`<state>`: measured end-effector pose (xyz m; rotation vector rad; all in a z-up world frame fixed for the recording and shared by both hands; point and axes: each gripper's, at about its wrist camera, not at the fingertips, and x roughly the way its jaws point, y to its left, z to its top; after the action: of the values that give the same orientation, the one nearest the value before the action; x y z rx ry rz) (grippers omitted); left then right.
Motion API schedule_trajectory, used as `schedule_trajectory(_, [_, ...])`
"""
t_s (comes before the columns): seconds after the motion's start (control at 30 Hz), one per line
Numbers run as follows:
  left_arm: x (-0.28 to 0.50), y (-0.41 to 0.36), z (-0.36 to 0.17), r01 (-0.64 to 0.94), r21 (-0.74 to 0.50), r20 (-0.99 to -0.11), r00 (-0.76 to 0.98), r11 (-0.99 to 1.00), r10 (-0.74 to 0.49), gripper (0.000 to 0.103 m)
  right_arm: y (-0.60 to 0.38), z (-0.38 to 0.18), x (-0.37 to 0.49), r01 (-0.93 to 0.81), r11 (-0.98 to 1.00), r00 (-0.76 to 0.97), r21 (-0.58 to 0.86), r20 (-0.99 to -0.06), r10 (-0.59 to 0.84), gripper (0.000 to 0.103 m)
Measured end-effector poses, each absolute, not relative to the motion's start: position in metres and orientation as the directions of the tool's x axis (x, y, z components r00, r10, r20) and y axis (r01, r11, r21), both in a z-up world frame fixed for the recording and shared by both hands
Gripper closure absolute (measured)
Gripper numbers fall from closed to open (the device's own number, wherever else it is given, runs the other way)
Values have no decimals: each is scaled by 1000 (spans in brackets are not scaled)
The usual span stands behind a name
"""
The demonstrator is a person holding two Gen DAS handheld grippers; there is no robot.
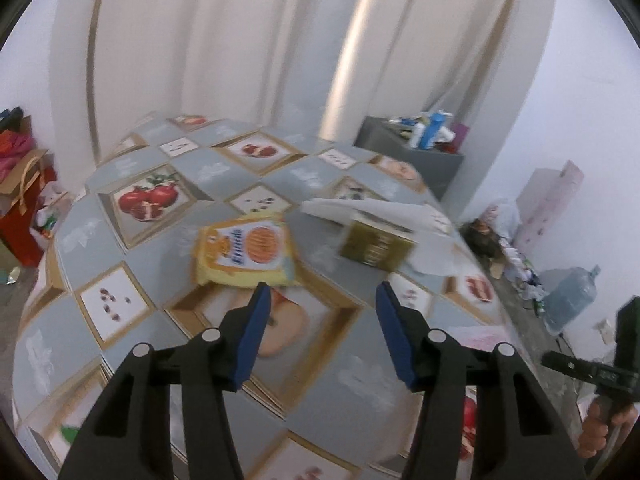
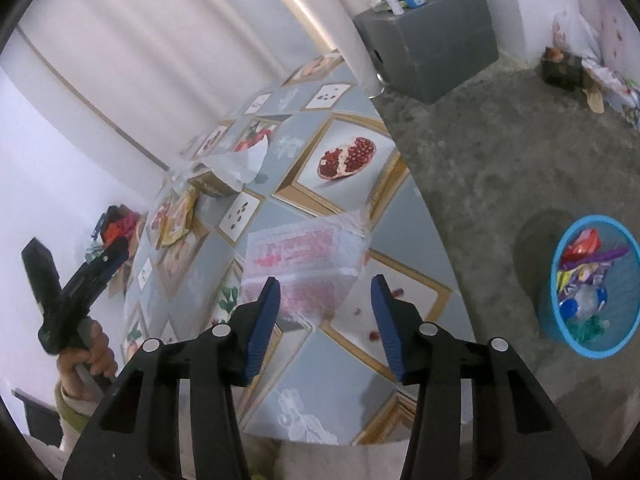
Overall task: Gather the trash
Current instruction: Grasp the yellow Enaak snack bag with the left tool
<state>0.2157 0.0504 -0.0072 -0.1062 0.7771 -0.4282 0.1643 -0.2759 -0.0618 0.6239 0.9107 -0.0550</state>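
Note:
On the fruit-print tablecloth (image 1: 120, 312) a yellow snack packet (image 1: 246, 254) lies just beyond my left gripper (image 1: 323, 288), which is open with nothing between its blue pads. Further right stands an olive-gold box (image 1: 376, 246) with crumpled white paper (image 1: 360, 208) behind it. In the right wrist view my right gripper (image 2: 326, 282) is open above a pink-and-clear plastic wrapper (image 2: 304, 256) lying flat on the cloth; its pads do not press on it. A blue bin (image 2: 592, 284) holding several wrappers stands on the floor to the right of the table.
A grey cabinet (image 2: 440, 48) with bottles on top stands past the table's far end. A hand (image 2: 92, 352) holds the left gripper at the left edge. A red bag (image 1: 24, 216) and a water jug (image 1: 572, 296) sit on the concrete floor (image 2: 500, 168).

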Motion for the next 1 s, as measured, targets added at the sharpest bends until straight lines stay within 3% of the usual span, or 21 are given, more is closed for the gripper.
schedule_trajectory(0.27, [290,62,-23,266,-187,-709,630,946,-317,70,-260,-59,184,281,870,614,405,-772,161,65])
schedule_trajectory(0.67, [363,57,-61,254,-112,-794,558,961,-241,70,-254,-65,210,287,880,599,379,-787,144,65])
schedule_trajectory(1.0, [315,39,-72,359,-19,-821,528,933,-220,70,-253,-69,204,296,877,588,379,-796,146,65])
